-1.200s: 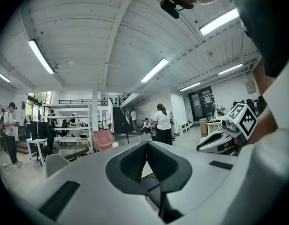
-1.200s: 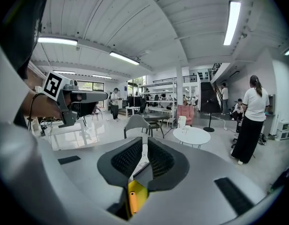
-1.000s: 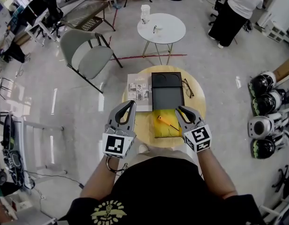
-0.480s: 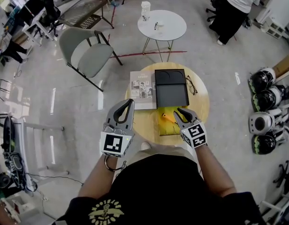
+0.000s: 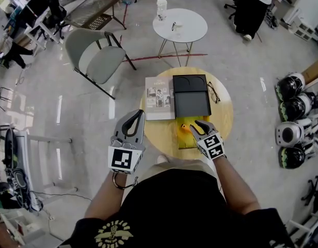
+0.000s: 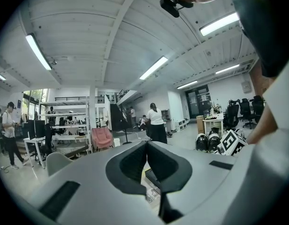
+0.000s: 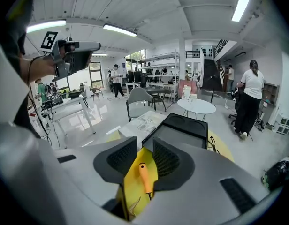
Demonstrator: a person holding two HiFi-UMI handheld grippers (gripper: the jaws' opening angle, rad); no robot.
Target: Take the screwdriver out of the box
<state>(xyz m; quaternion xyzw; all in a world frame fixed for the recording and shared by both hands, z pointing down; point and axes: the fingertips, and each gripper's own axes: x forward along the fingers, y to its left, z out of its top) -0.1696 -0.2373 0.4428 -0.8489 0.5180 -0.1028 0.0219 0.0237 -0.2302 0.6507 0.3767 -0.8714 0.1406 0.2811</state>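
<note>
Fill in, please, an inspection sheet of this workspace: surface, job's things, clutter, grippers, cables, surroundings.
Surface: round wooden table, partly bare.
Job's things: yellow box open, screwdriver lying inside.
Clutter: black tray, booklet and glasses beyond the box.
Grippers: right gripper over the box; its fingers are apart and have just been opening, with the screwdriver handle between them, not gripped. Left gripper shut, empty, off the table's left side.
Cables: cord at the left wrist; none seen on the table.
Surroundings: chair, white table, helmets, a person standing.
</note>
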